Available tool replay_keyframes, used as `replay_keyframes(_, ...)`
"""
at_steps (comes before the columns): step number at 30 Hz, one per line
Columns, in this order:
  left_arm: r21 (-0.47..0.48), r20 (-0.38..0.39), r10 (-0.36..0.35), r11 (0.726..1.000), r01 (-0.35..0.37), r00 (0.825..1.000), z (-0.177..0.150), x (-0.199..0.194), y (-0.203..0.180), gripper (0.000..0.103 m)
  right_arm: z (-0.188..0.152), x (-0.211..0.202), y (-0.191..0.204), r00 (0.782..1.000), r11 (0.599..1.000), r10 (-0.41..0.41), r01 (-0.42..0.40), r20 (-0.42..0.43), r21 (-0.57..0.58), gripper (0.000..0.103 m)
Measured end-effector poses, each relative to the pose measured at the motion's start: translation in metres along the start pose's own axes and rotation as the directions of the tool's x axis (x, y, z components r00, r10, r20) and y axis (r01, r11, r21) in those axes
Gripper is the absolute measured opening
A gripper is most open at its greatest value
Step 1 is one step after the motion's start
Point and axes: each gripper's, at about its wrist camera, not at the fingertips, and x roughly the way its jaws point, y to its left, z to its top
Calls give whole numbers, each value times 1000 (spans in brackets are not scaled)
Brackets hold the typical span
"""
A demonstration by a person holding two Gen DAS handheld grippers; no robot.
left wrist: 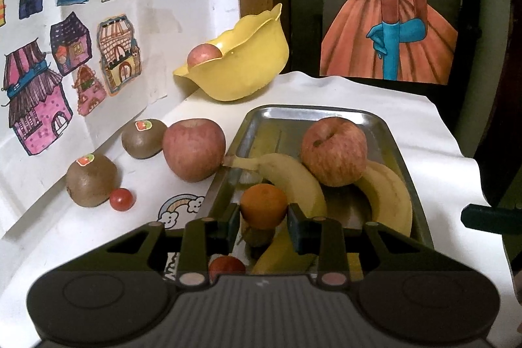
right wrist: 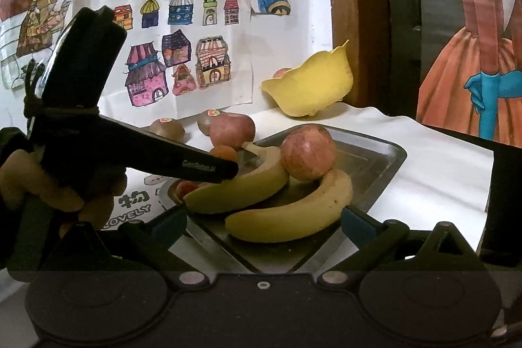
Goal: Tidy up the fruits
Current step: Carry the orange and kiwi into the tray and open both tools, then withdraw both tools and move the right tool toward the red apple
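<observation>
Holding: the left gripper (left wrist: 262, 214) was drawn narrow onto a small orange (left wrist: 264, 206), one pad on each side, above the near-left corner of the metal tray (left wrist: 326, 111).
Right tool: the right gripper (right wrist: 264, 224) stood wide and empty at the tray's near edge, with the nearer banana (right wrist: 290, 214) lying just ahead of its fingers.
Slip risk: the orange was round and smooth, and the pads met it low on its sides, so a light squeeze or a quick swing could probably have let it roll out.
Landing risk: a drop would likely have struck the fruit piled below and bounced over the low rim onto the tablecloth (left wrist: 359, 93).
Pile risk: the tray apple (left wrist: 332, 152) rested on the two bananas, so a nudge from either tool might have sent it rolling.
Bowl risk: the yellow bowl (left wrist: 248, 67) sat tipped at the table's far-left corner by the wall; another fruit dropped on its low lip could have upset it.
Tray contents: two bananas, one apple, a brownish fruit (left wrist: 259, 237) under the orange, perhaps a kiwi, and seemingly a cherry tomato (left wrist: 226, 266) at the near-left corner.
Bowl contents: one apple (left wrist: 204, 54); anything more was hidden.
Loose along the table's left edge: two kiwis (left wrist: 142, 137) (left wrist: 91, 180), an apple (left wrist: 194, 149) just beside the tray's left rim, and a cherry tomato (left wrist: 121, 199).
</observation>
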Motion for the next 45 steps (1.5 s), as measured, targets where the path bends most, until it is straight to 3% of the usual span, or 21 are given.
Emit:
replay_keyframes(4,-8,12,1,1000,-1,1000,0,-5,1,53,0,-2,0,1000,1000,-2,2,1,-4,101)
replay_keyframes(8,-18,22,5,1000,-5,1000,0,-11,3,59,0,-6,1,1000,1000,-4,4,6,-5,101)
replay_keyframes(13,-33,53,16,999,-15,998,-2,-27,7,83,1,-15,6,1000,1000,-12,12,16,-9,101)
replay_keyframes(19,-60,109,33,998,-27,993,-7,-60,16,99,2,-31,15,999,1000,-21,21,42,-8,102)
replay_keyframes(30,-120,170,91,990,-71,981,-38,-124,42,103,-1,-62,45,997,999,-34,35,65,-17,102)
replay_keyframes(45,-157,140,158,978,-136,977,-101,-180,78,103,-24,-88,97,999,999,-32,31,-31,-26,102)
